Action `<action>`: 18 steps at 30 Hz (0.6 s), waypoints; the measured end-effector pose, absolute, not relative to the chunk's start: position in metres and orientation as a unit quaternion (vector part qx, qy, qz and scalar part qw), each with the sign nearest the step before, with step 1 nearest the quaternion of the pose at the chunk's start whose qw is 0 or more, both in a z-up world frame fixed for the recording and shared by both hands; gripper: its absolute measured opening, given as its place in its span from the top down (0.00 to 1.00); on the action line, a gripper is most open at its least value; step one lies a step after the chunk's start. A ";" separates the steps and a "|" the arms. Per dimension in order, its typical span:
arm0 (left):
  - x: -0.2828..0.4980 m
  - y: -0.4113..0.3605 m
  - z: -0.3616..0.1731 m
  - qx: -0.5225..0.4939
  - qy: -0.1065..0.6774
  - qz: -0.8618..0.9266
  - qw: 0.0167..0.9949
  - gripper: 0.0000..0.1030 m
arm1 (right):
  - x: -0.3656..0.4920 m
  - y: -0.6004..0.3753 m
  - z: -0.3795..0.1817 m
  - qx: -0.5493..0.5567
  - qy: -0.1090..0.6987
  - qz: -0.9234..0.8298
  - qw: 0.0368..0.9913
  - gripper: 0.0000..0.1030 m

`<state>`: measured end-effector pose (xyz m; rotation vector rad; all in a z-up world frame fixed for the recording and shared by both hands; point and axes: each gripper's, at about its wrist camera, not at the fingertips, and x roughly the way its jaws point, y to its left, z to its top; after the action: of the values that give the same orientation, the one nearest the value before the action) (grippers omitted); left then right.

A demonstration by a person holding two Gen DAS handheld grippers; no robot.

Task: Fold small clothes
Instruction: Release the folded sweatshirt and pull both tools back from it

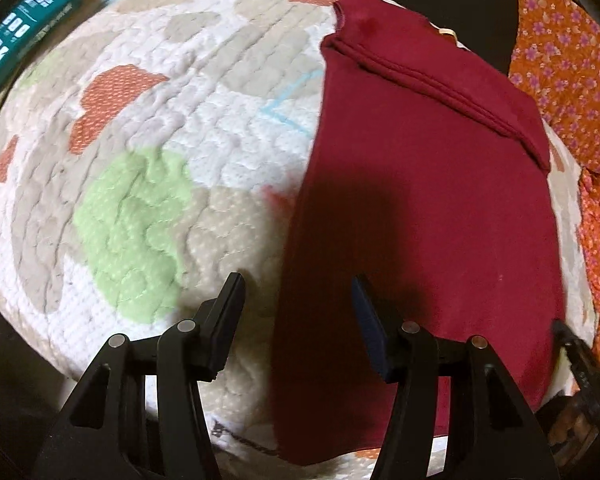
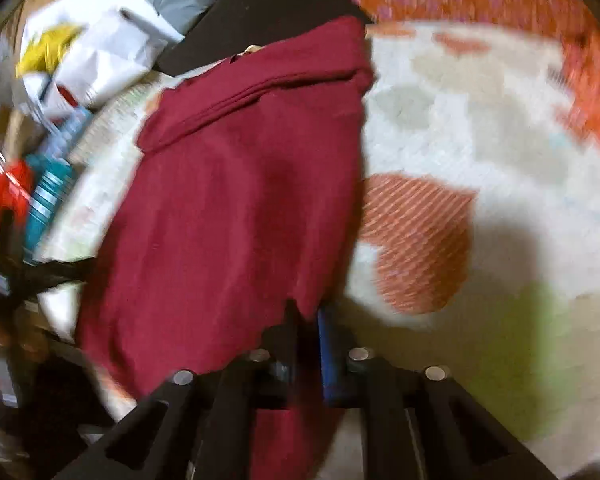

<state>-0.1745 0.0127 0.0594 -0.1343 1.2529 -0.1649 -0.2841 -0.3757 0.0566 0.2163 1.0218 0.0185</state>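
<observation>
A dark red garment (image 1: 419, 184) lies flat as a long folded strip on a quilted mat (image 1: 140, 160), with a stitched hem across its far end. My left gripper (image 1: 298, 284) is open and empty, its jaws straddling the garment's near left edge just above it. In the right wrist view the same garment (image 2: 236, 200) hangs to the left; my right gripper (image 2: 305, 320) is shut on its near right edge, the cloth pinched between the jaws. The right gripper's tip shows at the garment's right edge in the left wrist view (image 1: 571, 344).
Orange floral cloth (image 1: 571, 80) lies right of the mat. A teal box (image 1: 20, 28) sits at the mat's far left. A black surface (image 1: 459, 0) lies beyond the garment. White papers (image 2: 100, 52), a grey item and red and teal objects (image 2: 28, 208) crowd the left in the right wrist view.
</observation>
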 end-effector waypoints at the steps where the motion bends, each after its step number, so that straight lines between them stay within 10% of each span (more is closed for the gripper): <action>1: -0.176 0.014 0.059 -0.061 0.584 -0.076 0.806 0.47 | -0.287 -0.375 0.060 0.092 0.485 0.005 0.869 0.93; 12: -0.177 0.007 0.054 -0.033 0.578 -0.061 0.813 0.47 | -0.294 -0.390 0.055 0.167 0.497 0.010 0.851 0.91; 18: -0.177 0.006 0.053 -0.031 0.579 -0.057 0.813 0.47 | -0.316 -0.391 0.049 0.205 0.514 0.037 0.832 0.67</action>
<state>-0.1770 0.0059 0.0535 -0.0657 1.2361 -0.1215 -0.3159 -0.3915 0.0495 0.4353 1.0889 0.0775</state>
